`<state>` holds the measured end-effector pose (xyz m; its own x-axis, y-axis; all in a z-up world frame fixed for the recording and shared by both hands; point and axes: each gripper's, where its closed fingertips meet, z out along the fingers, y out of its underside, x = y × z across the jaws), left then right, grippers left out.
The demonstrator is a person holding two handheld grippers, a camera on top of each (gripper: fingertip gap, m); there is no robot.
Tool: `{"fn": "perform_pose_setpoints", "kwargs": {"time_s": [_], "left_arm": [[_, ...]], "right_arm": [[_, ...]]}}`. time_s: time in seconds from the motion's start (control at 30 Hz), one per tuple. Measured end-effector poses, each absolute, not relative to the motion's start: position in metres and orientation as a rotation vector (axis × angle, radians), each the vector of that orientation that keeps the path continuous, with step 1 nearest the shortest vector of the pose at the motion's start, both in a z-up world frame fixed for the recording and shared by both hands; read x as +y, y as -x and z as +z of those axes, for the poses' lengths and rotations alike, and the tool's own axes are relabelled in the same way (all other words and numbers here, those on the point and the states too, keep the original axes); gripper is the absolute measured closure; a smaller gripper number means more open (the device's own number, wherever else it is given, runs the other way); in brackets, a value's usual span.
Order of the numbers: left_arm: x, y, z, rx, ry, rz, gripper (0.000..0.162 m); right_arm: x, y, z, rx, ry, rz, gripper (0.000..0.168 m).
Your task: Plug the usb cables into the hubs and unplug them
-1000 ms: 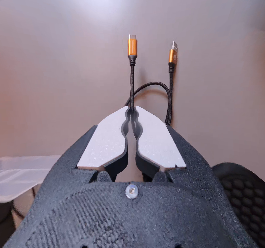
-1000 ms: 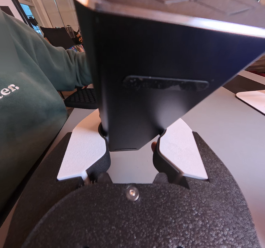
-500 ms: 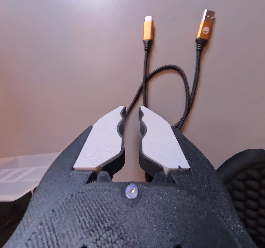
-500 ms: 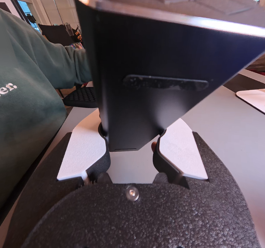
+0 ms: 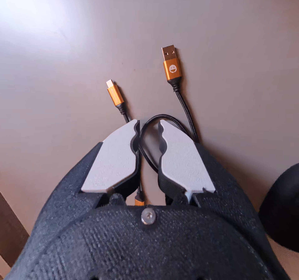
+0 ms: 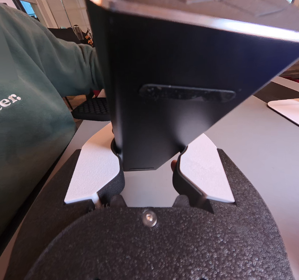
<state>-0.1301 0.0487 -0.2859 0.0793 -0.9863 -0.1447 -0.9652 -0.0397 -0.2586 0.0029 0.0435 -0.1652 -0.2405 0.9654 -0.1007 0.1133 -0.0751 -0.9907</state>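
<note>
Black braided USB cables lie on the grey table (image 5: pixel 64 61) in the left wrist view. An orange USB-A plug (image 5: pixel 171 66) and a smaller orange USB-C plug (image 5: pixel 114 94) point away from me. My left gripper (image 5: pixel 148 124) is open just above them. A cable loop (image 5: pixel 161 115) runs between its fingers without being pinched, and a third orange plug (image 5: pixel 139 202) shows near the finger roots. My right gripper (image 6: pixel 150 149) is shut on a black hub (image 6: pixel 161 61) with a silver edge and holds it above the table. I see the hub's underside with a rubber strip (image 6: pixel 186 94); its ports are hidden.
A person in a green sweatshirt (image 6: pixel 32 94) sits close on the left of the right wrist view. A black mesh chair (image 6: pixel 93 110) stands behind, and it shows in the left wrist view too (image 5: pixel 283 207). A white pad (image 6: pixel 284 110) lies on the table at the right. The table edge (image 5: pixel 14 207) is at the lower left. The left gripper's tips are roughly 20 centimeters from the right gripper's.
My left gripper was shut on the USB-C cable, then let go and opened wider. It has shifted over the cables, which now lie loose on the table. The right gripper holds the hub still.
</note>
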Motion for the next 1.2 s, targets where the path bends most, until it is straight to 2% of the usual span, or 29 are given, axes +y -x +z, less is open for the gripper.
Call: {"fn": "perform_pose_setpoints", "kwargs": {"time_s": [0.13,0.3,0.37,0.57,0.77,0.9,1.0,1.2], "left_arm": [[0.042,0.128,-0.288,2.045,2.121,-0.231,0.152],[0.047,0.122,-0.288,2.107,2.077,-0.234,0.157],[0.042,0.103,-0.28,2.034,2.002,-0.375,0.158],[0.062,0.066,-0.171,1.443,1.625,-0.75,0.158],[0.083,0.091,-0.09,0.932,1.275,-0.756,0.158],[0.077,0.129,-0.045,0.793,1.191,-0.778,0.158],[0.083,0.169,-0.027,0.788,1.307,-0.654,0.158],[0.092,0.284,-0.045,1.122,1.77,-0.067,0.158]], "right_arm": [[0.042,-0.003,-0.166,-1.436,1.224,1.41,0.094],[0.042,-0.003,-0.164,-1.438,1.216,1.4,0.094],[0.043,-0.004,-0.163,-1.43,1.214,1.394,0.094],[0.048,-0.007,-0.155,-1.387,1.201,1.392,0.094],[0.052,-0.009,-0.153,-1.362,1.203,1.383,0.094],[0.054,-0.01,-0.154,-1.346,1.213,1.379,0.094],[0.056,-0.01,-0.154,-1.343,1.218,1.381,0.094],[0.054,-0.009,-0.156,-1.353,1.218,1.381,0.094]]}}
